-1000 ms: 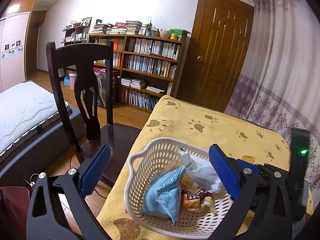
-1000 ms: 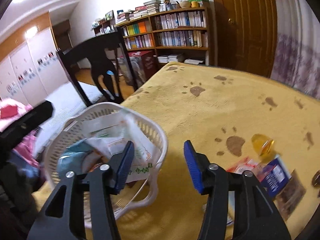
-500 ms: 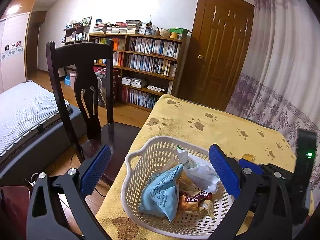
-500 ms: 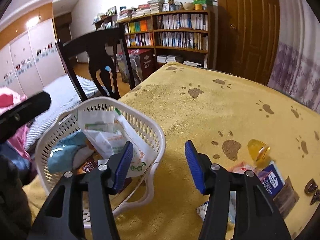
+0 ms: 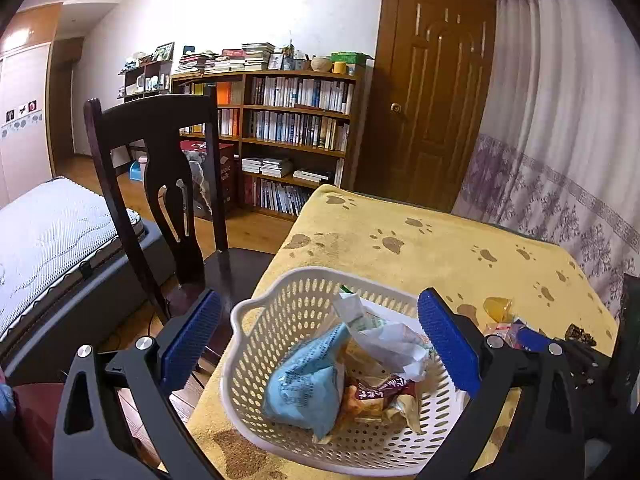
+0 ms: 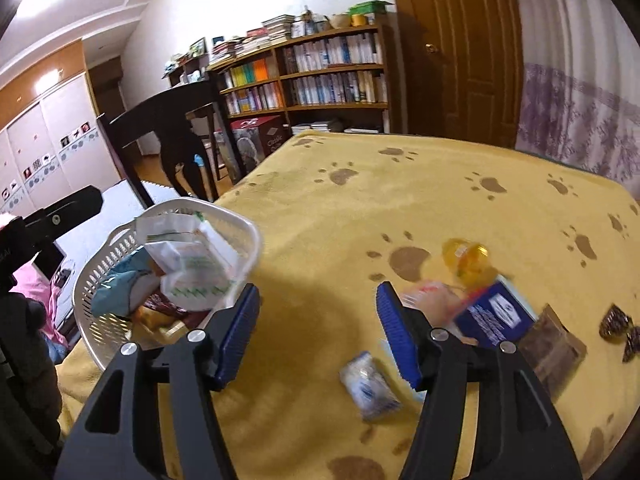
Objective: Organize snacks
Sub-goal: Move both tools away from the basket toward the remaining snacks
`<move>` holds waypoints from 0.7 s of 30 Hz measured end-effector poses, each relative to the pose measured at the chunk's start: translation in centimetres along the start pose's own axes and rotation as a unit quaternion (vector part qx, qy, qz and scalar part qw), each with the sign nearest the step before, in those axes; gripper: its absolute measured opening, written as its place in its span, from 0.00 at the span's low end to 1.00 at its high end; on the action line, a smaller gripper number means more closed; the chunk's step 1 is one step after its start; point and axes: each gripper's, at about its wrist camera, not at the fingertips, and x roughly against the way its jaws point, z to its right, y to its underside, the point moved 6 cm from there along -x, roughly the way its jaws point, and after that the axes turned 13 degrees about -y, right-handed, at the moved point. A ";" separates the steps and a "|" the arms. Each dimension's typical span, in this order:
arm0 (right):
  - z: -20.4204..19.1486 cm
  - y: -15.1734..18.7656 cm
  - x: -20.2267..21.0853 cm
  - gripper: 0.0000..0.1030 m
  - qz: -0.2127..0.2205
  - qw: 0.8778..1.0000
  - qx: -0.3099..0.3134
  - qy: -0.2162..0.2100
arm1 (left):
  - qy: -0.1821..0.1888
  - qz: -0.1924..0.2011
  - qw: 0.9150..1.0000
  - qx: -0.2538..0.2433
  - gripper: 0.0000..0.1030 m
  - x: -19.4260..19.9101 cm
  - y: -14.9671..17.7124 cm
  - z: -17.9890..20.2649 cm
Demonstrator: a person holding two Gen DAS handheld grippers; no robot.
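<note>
Snacks fill the white basket [image 5: 256,364] at the edge of my yellow surface [image 6: 340,216]. My left gripper [image 5: 320,340] hangs open over it; my right gripper [image 6: 318,330] gapes empty above loose packets [image 6: 370,386].

Left gripper [image 5: 320,344] gapes over white basket [image 5: 256,364] — snack packets [image 5: 308,384] inside.

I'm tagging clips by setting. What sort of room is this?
Probably a bedroom or study at home: a mattress, a full bookshelf beside a wooden door, and a table under a paw-print cloth.
</note>
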 end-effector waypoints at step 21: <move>13.1 4.5 7.4 0.65 0.013 0.992 -0.086 0.091 | 0.012 0.017 0.997 -0.072 0.97 1.8 0.8 4.7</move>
